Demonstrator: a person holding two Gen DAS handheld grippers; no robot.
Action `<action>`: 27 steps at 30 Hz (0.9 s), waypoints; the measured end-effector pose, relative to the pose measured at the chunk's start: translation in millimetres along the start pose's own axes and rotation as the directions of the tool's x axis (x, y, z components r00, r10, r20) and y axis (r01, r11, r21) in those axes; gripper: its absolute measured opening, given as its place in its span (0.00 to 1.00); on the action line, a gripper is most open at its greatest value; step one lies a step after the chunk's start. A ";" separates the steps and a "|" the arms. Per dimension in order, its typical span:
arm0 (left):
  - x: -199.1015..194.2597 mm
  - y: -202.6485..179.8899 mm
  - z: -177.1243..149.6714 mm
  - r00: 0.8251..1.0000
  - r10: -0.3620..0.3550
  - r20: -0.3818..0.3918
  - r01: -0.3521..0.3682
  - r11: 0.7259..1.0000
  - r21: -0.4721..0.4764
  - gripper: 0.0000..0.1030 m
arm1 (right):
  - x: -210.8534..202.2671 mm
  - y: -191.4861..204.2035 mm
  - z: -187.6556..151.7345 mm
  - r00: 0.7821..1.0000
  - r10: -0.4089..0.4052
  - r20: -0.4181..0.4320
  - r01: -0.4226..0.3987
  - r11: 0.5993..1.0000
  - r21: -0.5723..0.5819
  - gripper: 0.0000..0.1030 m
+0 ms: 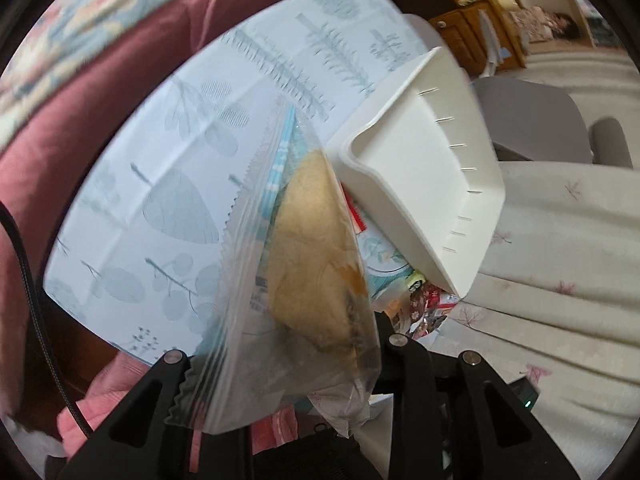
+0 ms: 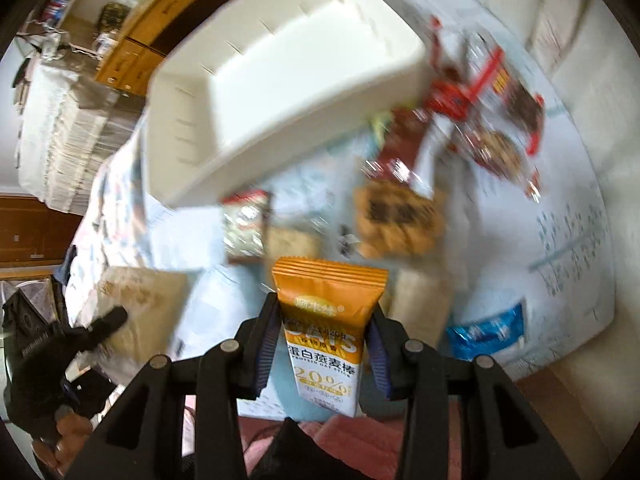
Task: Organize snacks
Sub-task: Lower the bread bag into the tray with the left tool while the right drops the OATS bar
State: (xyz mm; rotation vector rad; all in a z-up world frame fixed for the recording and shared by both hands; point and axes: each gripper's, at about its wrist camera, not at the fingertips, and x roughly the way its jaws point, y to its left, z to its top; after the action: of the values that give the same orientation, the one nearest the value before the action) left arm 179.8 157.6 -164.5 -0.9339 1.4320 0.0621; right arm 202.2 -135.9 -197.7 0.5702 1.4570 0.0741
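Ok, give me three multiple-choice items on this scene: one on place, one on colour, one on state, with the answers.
1. Where do the loose snacks lie?
A. inside the bin
B. on the cloth beside the bin
C. on the floor

2. What colour is the top of the oat bar wrapper?
A. orange
B. green
C. purple

3. What is the left claw doing?
A. standing open over the bin
B. pinching a clear bag
C. gripping a spoon

Answers:
1 B, the snacks lie on the cloth and the bin holds none.
2 A, the oat bar in the right claw has an orange top.
3 B, the left claw is shut on the bag.
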 end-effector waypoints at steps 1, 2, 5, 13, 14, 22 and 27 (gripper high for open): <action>-4.8 -3.5 1.5 1.000 0.008 0.013 -0.008 1.000 0.017 0.25 | -4.0 6.0 4.1 1.000 0.012 0.015 -0.012 1.000 -0.007 0.39; -10.9 -7.9 2.8 0.999 0.020 0.027 -0.021 0.999 0.034 0.25 | -8.1 7.8 11.3 0.999 0.029 0.034 -0.029 0.999 -0.015 0.39; -27.9 -24.6 8.5 0.997 0.053 0.058 -0.058 0.993 0.098 0.25 | -16.8 16.3 28.2 0.994 0.069 0.080 -0.067 0.997 -0.027 0.39; -34.6 -81.5 27.7 0.991 0.087 0.106 -0.108 0.972 0.210 0.25 | -34.7 20.3 84.8 0.978 0.124 0.169 -0.128 0.992 0.013 0.39; -31.7 -87.6 30.2 0.990 0.087 0.108 -0.108 0.971 0.213 0.25 | -41.0 14.5 87.9 0.976 0.126 0.178 -0.131 0.991 0.016 0.39; 9.1 -125.3 44.6 0.985 0.133 0.113 -0.161 0.942 0.293 0.25 | -42.9 3.3 136.7 0.958 0.123 0.257 -0.142 0.988 0.055 0.40; 34.9 -143.1 51.9 0.979 0.158 0.127 -0.194 0.909 0.369 0.25 | -31.8 -9.6 158.9 0.957 0.115 0.265 -0.140 0.987 0.077 0.40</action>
State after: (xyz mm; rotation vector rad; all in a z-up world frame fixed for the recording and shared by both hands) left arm 308.3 76.2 -128.9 -0.4749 1.3741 -0.0366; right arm 345.6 -207.4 -171.5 0.7242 1.1718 0.0305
